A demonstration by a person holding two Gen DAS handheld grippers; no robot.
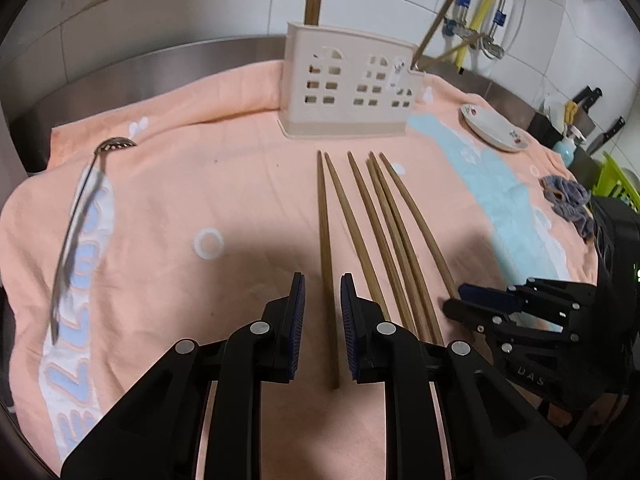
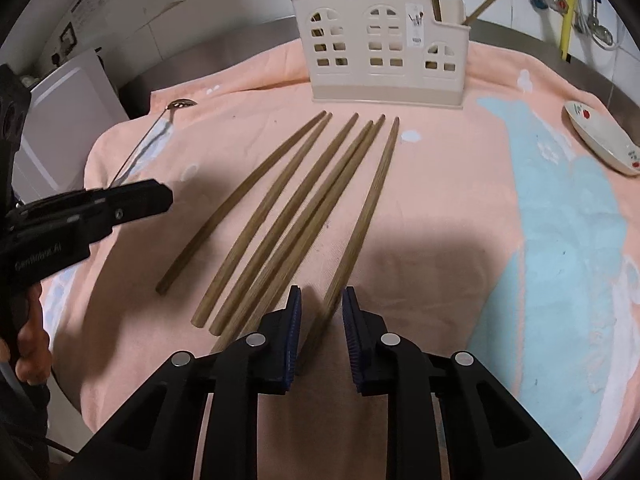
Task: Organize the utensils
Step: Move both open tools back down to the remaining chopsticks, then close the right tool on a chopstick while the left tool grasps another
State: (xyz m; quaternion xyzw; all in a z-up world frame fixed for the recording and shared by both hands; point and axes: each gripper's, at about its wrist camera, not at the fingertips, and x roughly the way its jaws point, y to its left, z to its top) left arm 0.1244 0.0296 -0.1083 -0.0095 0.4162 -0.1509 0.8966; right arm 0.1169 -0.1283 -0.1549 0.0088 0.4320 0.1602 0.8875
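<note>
Several wooden chopsticks (image 1: 372,240) lie side by side on the peach towel (image 1: 200,184), and also show in the right wrist view (image 2: 304,200). A cream utensil holder (image 1: 348,80) with window cut-outs stands behind them, holding a few chopsticks; it shows in the right wrist view too (image 2: 384,52). My left gripper (image 1: 322,280) is open, its fingers straddling the leftmost chopstick (image 1: 326,264). My right gripper (image 2: 322,294) is open, straddling the rightmost chopstick (image 2: 368,208). A slotted metal spoon (image 1: 76,216) lies at the left.
A white saucer (image 1: 494,126) sits at the right of the towel, seen also in the right wrist view (image 2: 604,144). A grey-blue cloth (image 1: 568,200) lies near the right edge. Knives, a green rack and pipes stand beyond the counter. A steel counter rim runs behind the towel.
</note>
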